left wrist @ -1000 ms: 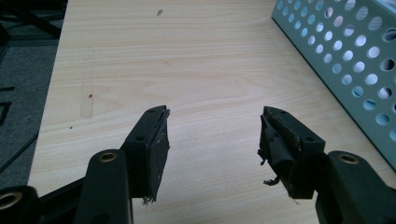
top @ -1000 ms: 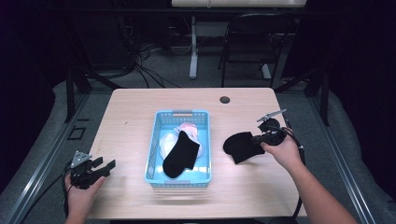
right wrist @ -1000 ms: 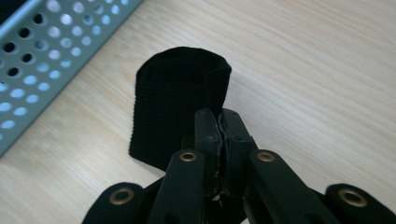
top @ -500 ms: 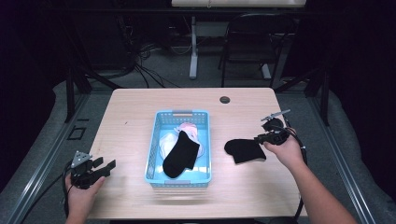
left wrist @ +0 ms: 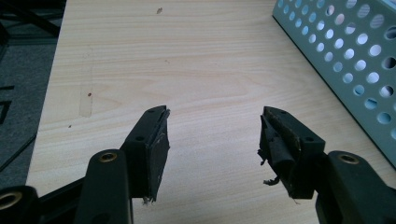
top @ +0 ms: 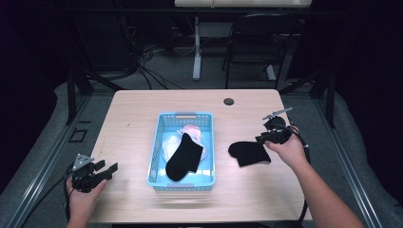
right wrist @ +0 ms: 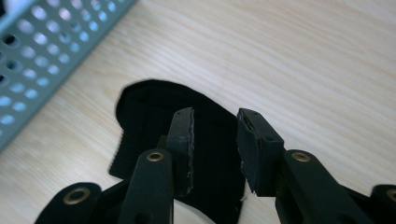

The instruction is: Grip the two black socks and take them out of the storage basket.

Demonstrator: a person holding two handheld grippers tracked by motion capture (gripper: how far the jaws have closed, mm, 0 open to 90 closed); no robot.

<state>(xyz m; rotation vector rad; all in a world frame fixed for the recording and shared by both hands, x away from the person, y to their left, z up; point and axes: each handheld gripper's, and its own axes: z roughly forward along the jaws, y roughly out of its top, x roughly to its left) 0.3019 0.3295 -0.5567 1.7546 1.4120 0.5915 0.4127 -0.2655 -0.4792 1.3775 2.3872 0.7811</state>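
Note:
A black sock (top: 248, 153) lies flat on the wooden table to the right of a light blue basket (top: 183, 117). My right gripper (top: 263, 139) hovers at the sock's right edge. In the right gripper view its jaws stand apart above the sock (right wrist: 154, 112), and my right gripper (right wrist: 215, 135) is open with nothing pinched. Another black sock (top: 184, 156) lies in the basket on top of white and pink cloth (top: 192, 130). My left gripper (top: 107, 170) rests open near the table's front left corner; my left gripper (left wrist: 212, 135) has bare wood between its jaws.
The basket's perforated wall (left wrist: 345, 56) stands to the right of the left gripper, and the same basket (right wrist: 42, 51) sits up-left of the right one. A round black grommet (top: 229, 101) marks the table's far side. A chair (top: 256, 42) and floor cables lie beyond.
The right gripper has lowered the black sock onto the table and parted its jaws, letting it go. The left gripper has stayed put.

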